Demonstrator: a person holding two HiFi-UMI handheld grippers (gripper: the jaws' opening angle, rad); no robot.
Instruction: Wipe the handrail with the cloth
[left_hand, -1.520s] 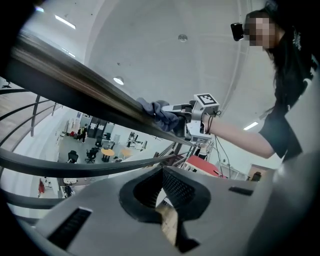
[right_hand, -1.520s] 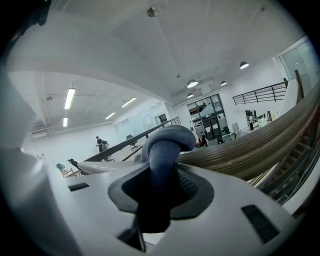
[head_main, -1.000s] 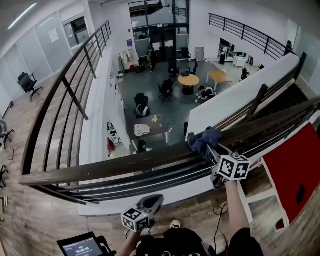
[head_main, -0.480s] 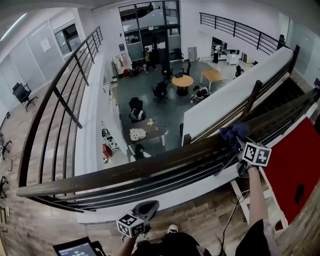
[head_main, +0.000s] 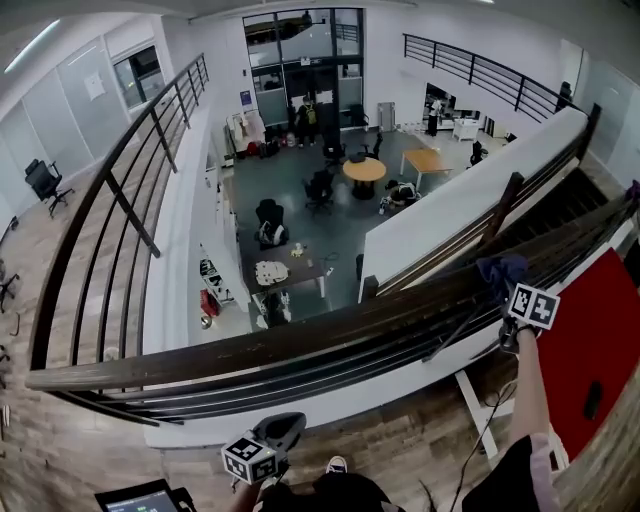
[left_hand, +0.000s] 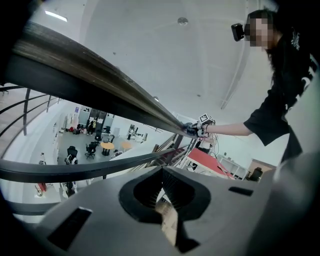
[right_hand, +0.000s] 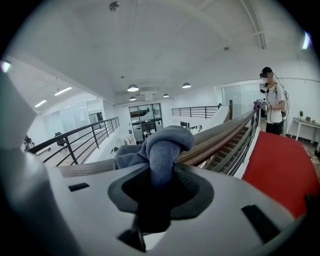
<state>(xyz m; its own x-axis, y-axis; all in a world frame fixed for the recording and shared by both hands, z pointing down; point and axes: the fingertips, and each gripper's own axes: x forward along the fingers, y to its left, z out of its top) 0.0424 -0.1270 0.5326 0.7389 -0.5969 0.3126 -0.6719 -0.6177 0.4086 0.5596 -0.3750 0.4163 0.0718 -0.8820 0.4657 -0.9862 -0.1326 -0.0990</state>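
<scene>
Fingers of the right gripper (right_hand: 159, 174) clamped the blue-grey cloth (right_hand: 166, 144), which sat bunched on top of the wooden handrail (head_main: 300, 338) toward its right end. Fingers of the left gripper (left_hand: 162, 192) were closed together on nothing, held low beneath the rail, well apart from the cloth.

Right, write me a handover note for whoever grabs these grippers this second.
Right gripper: fingers shut on the blue cloth, pressed on the wooden handrail, toward its right.
Left gripper: shut, empty, held low, clear of the rail.
Done: in the last second the cloth slid rightward along the rail.
Left: the rail further right; whether the left stretch was wiped, can't tell.
</scene>
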